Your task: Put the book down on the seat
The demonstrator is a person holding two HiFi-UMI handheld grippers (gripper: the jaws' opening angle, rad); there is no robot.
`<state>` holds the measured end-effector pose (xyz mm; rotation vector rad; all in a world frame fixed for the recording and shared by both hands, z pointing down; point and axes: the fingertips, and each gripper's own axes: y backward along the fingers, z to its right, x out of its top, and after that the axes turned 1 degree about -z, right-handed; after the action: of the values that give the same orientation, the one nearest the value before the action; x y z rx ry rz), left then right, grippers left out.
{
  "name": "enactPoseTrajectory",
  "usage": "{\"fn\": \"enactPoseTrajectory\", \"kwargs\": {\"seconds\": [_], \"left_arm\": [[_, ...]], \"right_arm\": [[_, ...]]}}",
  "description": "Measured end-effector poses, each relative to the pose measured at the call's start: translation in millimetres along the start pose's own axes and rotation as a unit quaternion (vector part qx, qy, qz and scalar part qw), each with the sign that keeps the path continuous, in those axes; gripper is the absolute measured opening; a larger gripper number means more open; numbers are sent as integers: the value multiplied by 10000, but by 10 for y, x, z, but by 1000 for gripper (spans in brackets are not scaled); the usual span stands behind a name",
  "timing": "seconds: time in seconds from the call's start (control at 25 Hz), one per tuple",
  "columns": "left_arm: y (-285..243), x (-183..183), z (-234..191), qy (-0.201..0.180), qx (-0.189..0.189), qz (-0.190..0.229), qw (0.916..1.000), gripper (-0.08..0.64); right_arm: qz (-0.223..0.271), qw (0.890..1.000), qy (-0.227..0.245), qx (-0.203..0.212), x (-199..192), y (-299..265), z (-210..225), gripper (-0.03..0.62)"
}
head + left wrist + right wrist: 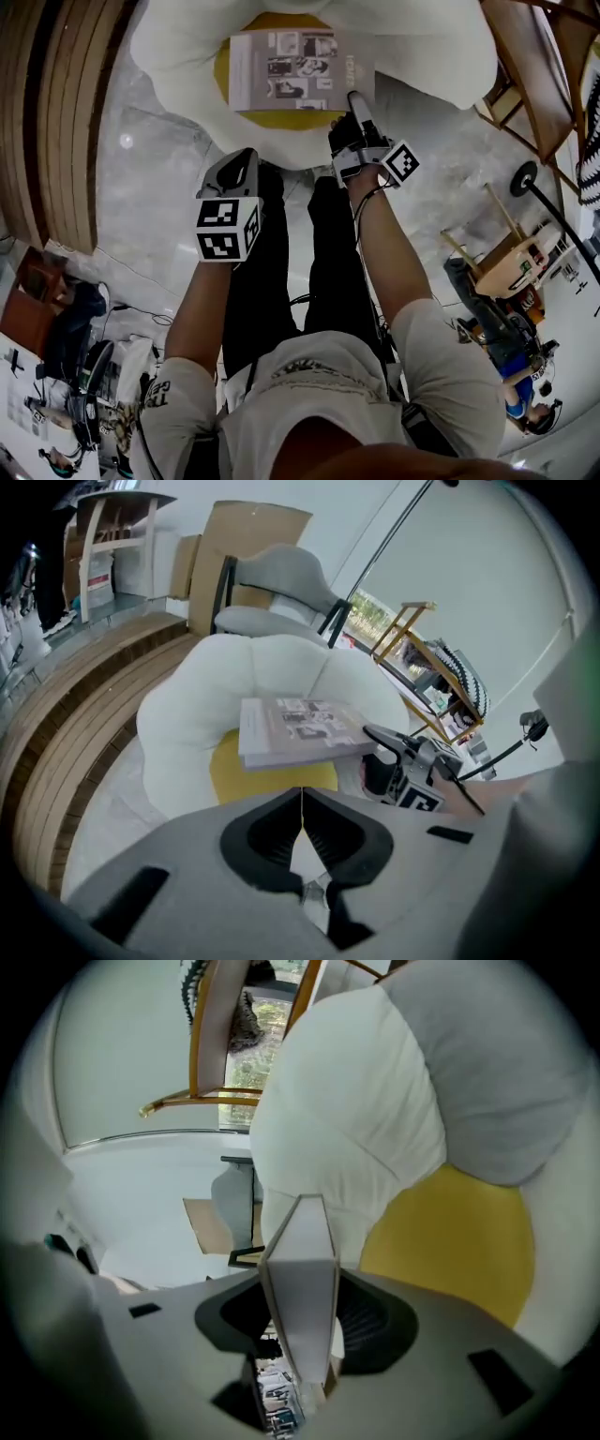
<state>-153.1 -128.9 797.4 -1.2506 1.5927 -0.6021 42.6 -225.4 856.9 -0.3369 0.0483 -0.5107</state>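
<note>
A grey book [298,70] with photos on its cover lies flat over the yellow centre [281,119] of a white flower-shaped seat [187,47]. My right gripper [361,105] is shut on the book's near right corner; in the right gripper view the book's edge [302,1279] stands clamped between the jaws. In the left gripper view the book [300,730] rests above the yellow cushion [262,775], with the right gripper [408,757] at its corner. My left gripper [239,169] hangs shut and empty, short of the seat's near edge; its jaws [301,803] meet with nothing between them.
Curved wooden steps [47,122] run along the left. A grey chair [277,592] and cardboard [253,536] stand behind the seat. A small wooden table [511,258] and a black stand [553,206] are to the right. The person's legs [300,272] stand just before the seat.
</note>
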Motion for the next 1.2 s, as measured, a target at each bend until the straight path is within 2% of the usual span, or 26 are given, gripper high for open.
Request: {"fn": "enactPoseTrajectory", "kwargs": {"seconds": [0.16,0.4,0.6,0.72,0.8,1.0,1.2], "left_arm": [[-67,-321,-85,42,-30,-226,9997,23],[-115,-370,-97,36,-17,-240,9997,23],[-140,-437,-122,64,-104,-277,9995,23],[-162,-457,-118,-145,-78,-247,9996,23],[-157,-443,-95,-414,-2,-260,9988,23],[-117,-307,47,-643,63,-219,9977,23],[-240,-416,82,-797,115,-234,9965,23]], "right_arm": [[106,9998,-178,-44,-49,-110,340,199],[38,9994,-246,-244,-14,-131,638,199],[95,9975,-616,-332,-45,-125,849,199],[211,9955,-826,-405,-55,-130,996,201],[234,9943,-908,-515,-77,-145,1047,253],[-167,9927,-715,-961,-174,-142,1113,305],[-732,9815,-596,-1668,-502,157,1506,328]]}}
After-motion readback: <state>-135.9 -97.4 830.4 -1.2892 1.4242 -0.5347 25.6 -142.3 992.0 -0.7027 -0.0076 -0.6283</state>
